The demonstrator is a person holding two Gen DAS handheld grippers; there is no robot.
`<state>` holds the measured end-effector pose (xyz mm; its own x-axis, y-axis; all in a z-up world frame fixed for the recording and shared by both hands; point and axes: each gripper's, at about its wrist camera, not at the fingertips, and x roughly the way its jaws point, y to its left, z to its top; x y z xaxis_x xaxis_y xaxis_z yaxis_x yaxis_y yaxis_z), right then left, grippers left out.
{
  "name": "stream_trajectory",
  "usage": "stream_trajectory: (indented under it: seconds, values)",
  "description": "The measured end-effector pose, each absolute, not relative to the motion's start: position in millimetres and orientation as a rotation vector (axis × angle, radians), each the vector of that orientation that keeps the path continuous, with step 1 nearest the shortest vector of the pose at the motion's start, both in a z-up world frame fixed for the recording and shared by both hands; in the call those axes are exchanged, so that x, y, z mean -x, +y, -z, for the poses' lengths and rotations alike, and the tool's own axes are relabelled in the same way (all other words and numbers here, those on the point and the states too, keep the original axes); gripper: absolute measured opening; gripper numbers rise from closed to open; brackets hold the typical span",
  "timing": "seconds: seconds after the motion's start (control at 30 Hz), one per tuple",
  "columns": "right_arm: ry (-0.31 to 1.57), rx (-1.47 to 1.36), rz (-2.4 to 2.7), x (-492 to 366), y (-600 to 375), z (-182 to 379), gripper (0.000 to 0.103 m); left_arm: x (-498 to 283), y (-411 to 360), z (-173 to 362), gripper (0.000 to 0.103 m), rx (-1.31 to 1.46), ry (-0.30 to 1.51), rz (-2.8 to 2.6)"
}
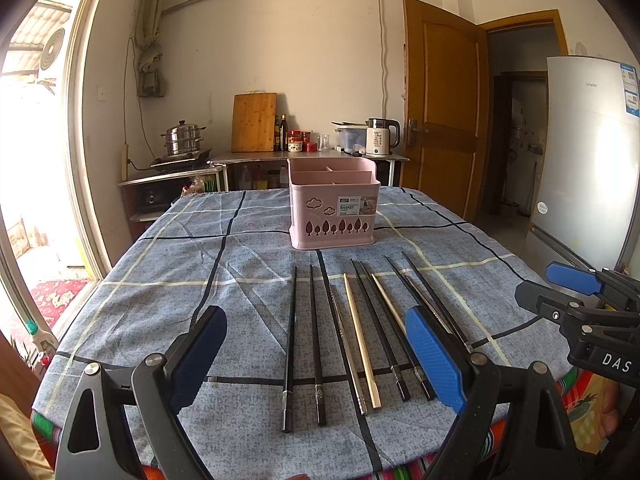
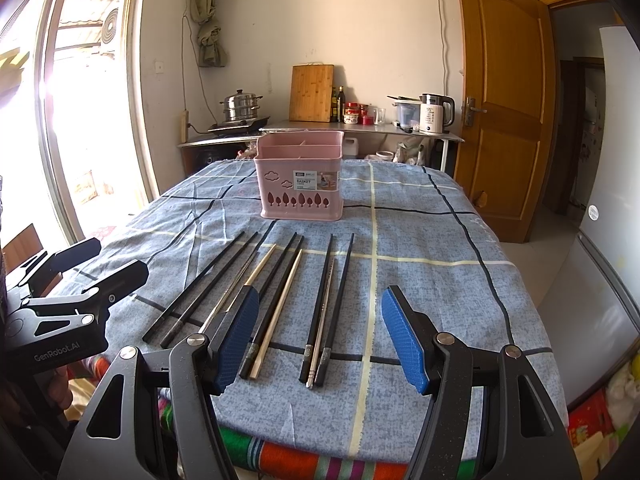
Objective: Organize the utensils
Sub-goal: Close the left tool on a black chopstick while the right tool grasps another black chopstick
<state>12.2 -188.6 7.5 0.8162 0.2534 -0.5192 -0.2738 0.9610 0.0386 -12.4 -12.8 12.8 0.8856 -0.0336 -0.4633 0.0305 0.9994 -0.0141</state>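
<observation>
Several chopsticks lie in a row on the blue checked tablecloth [image 1: 168, 280]: black ones [image 1: 290, 344], a silver one [image 1: 346, 340] and pale wooden ones [image 1: 360, 340]. They also show in the right wrist view [image 2: 320, 312]. A pink divided utensil basket [image 1: 334, 204] [image 2: 300, 176] stands upright behind them, with nothing showing above its rim. My left gripper [image 1: 316, 360] is open and empty, above the near ends of the chopsticks. My right gripper [image 2: 320, 336] is open and empty, over the right-hand chopsticks; it also shows at the right of the left wrist view [image 1: 576, 292].
The table's near edge shows a striped cloth [image 2: 300, 460] underneath. Behind the table a counter [image 1: 304, 156] carries a steamer pot [image 1: 184, 140], a cutting board, bottles and a kettle [image 1: 382, 136]. A wooden door [image 1: 444, 112] and a fridge [image 1: 588, 152] are to the right.
</observation>
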Motion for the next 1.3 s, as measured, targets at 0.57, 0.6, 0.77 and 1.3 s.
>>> stream_trajectory:
  seconds: [0.57,0.6,0.77,1.3]
  values:
    - [0.556,0.037,-0.283,-11,-187,-10,0.064,11,-12,-9,0.092,0.011,0.49,0.041]
    - [0.557,0.037,-0.283,-12,-187,-9,0.065,10,-11,-8,0.092,0.011,0.493,0.046]
    - [0.57,0.04,-0.288,-21,-185,-4,0.065,-4,-6,-2,0.092,0.014,0.522,0.068]
    - [0.646,0.054,-0.306,-102,-175,9,0.065,-118,24,19,0.091,0.015,0.68,0.086]
